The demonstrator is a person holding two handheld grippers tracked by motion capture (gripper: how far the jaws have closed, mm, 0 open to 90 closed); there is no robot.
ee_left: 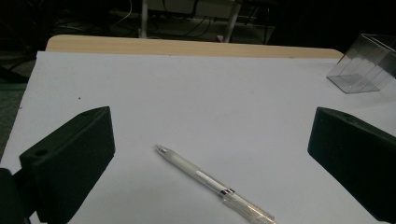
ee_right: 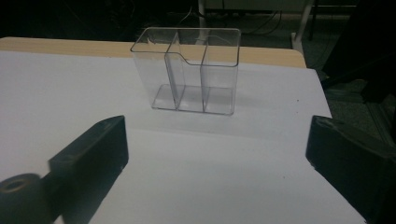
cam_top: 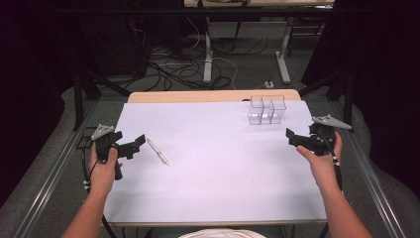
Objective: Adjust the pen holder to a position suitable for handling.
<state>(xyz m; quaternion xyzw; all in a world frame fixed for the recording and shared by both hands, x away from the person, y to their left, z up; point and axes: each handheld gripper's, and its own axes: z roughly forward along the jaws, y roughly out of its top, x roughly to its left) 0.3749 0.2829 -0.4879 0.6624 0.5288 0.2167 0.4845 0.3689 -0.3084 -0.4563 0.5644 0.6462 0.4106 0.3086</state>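
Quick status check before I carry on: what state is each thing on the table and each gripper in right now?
Pen: lying flat on the table, untouched.
Clear organizer: upright near the far edge, compartments empty.
Left gripper: jaws open, pointed at the pen, holding nothing.
Right gripper: jaws open, facing the organizer, holding nothing.

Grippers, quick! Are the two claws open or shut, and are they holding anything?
Left gripper: open, holding nothing; the pen lies on the table ahead of it.
Right gripper: open, holding nothing.
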